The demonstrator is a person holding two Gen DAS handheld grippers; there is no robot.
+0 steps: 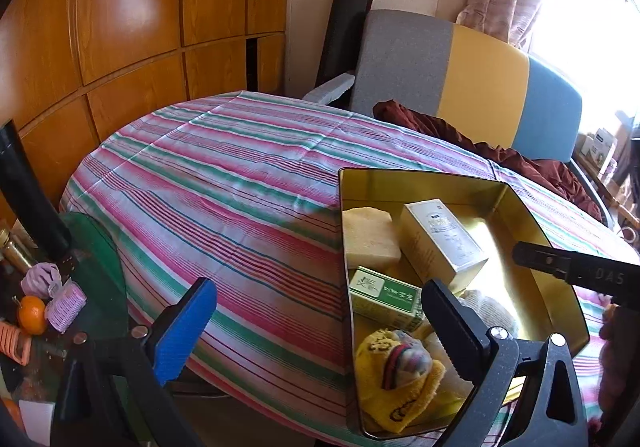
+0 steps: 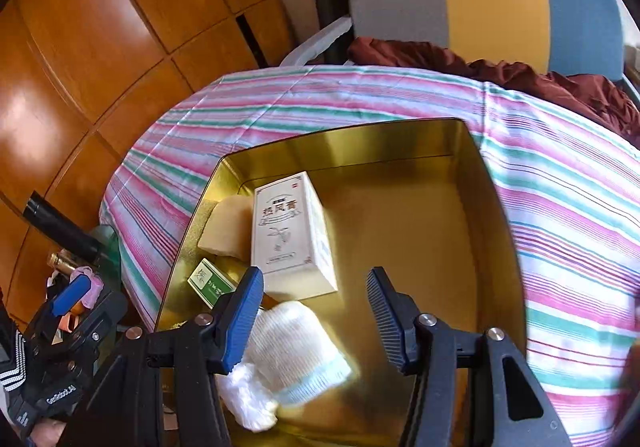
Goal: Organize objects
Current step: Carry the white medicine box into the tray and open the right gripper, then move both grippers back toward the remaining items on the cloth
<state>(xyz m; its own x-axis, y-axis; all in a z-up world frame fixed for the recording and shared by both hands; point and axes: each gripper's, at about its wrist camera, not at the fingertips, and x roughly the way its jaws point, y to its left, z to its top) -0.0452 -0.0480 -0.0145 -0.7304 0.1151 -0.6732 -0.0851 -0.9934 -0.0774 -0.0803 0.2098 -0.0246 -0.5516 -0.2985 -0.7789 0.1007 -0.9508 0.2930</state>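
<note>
A gold tin box (image 1: 532, 207) (image 2: 492, 215) sits on the striped tablecloth. It holds a white carton (image 1: 440, 239) (image 2: 292, 231), a pale yellow block (image 1: 370, 237) (image 2: 228, 227), a green carton (image 1: 384, 297) (image 2: 210, 285), a yellow sock bundle (image 1: 396, 379) and a white sock (image 2: 292, 351). My left gripper (image 1: 316, 331) is open at the tin's near left corner, its right finger over the tin. My right gripper (image 2: 316, 321) is open and empty above the tin, the white sock just below its left finger. Its tip also shows in the left wrist view (image 1: 536, 257).
The striped tablecloth (image 1: 224, 183) (image 2: 568, 183) covers the table. A chair with grey, yellow and blue back (image 1: 480, 79) holds a dark red cloth (image 1: 440, 127). A side table at left carries an orange (image 1: 31, 313), a pink roll (image 1: 66, 305) and bottles. Wooden cabinets (image 1: 120, 7) stand behind.
</note>
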